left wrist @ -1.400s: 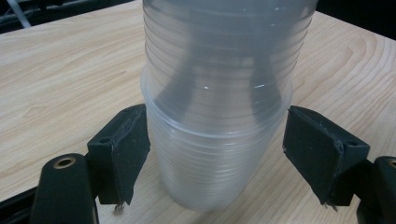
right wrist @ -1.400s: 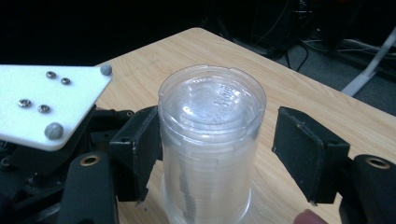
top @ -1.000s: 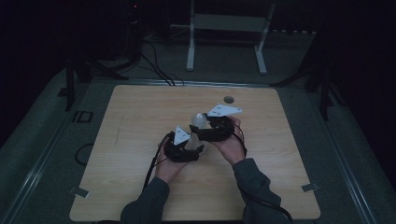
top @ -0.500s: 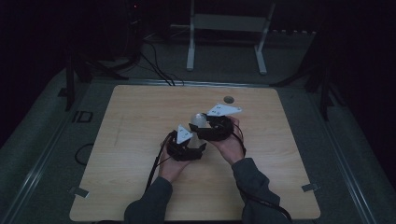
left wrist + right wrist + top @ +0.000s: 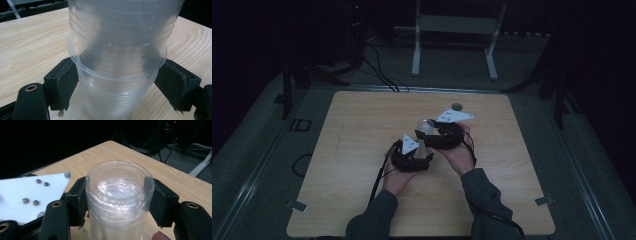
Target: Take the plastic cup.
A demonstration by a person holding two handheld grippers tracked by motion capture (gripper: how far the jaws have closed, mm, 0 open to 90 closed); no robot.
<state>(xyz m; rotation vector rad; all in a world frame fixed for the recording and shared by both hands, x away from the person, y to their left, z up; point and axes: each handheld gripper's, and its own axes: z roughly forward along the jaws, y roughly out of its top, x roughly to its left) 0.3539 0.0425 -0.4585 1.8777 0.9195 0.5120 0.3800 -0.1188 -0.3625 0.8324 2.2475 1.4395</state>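
Right gripper (image 5: 117,202) has just been closing and pinches the upturned bottom of a stack of clear ribbed plastic cups (image 5: 119,195) mid-tabletop (image 5: 362,125). Left gripper (image 5: 117,87) straddles a lower cup (image 5: 112,100), jaws spread. Separation looks barely begun; cups remain nested.

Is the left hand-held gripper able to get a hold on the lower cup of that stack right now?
Probably yes: the lower cup already stands between the left hand-held gripper's open jaws, nothing blocking.
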